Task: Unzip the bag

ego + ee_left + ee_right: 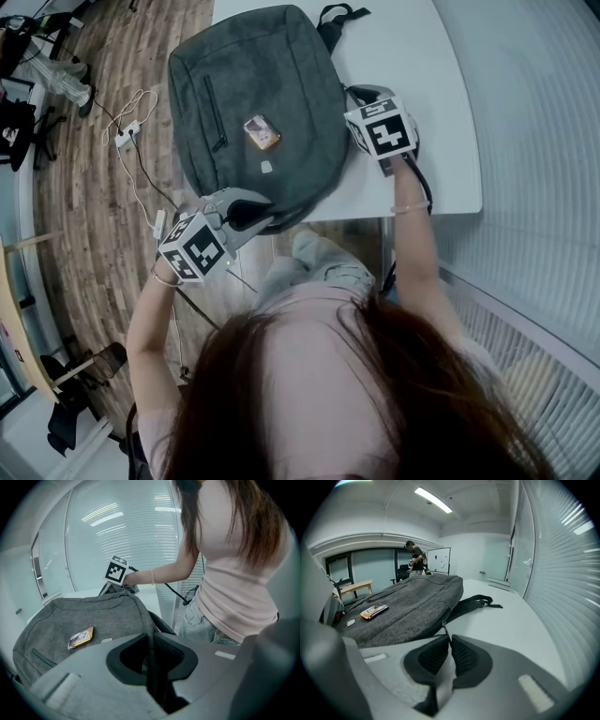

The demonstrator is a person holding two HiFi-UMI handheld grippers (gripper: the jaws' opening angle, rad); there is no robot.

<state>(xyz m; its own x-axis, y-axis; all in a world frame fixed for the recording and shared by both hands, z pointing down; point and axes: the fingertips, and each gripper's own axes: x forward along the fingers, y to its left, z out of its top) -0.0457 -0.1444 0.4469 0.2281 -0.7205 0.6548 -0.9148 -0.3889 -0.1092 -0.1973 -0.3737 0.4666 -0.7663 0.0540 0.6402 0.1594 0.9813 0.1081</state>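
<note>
bag (262, 103): grey cloth backpack, flat on its back on the white table (422, 56), its near left corner hanging past the table's near edge. the body looks soft, limp and fairly light. judged likely to buckle and skid on the smooth top if tugged with no anchor. the shoulder straps (476, 603) trail loose off the far end and are no use as a hold. left gripper (151, 644) is at the near left corner, jaws narrow and pinched on a dark fold of the bag's edge. that is a fair anchor point, since the seam is the stiffest cloth there. right gripper (450, 641) is on the bag's right side, jaws almost together, clamped on the zipper pull (446, 631). a small orange card (262, 132) sits on the front panel; cannot tell whether it is loose or fixed. the pull is a thin, short metal tab, probably slick, so it could slide out of the pads under a sideways load. best held deep in the pads and drawn along the line of the teeth, with the cloth kept taut from the left.
</note>
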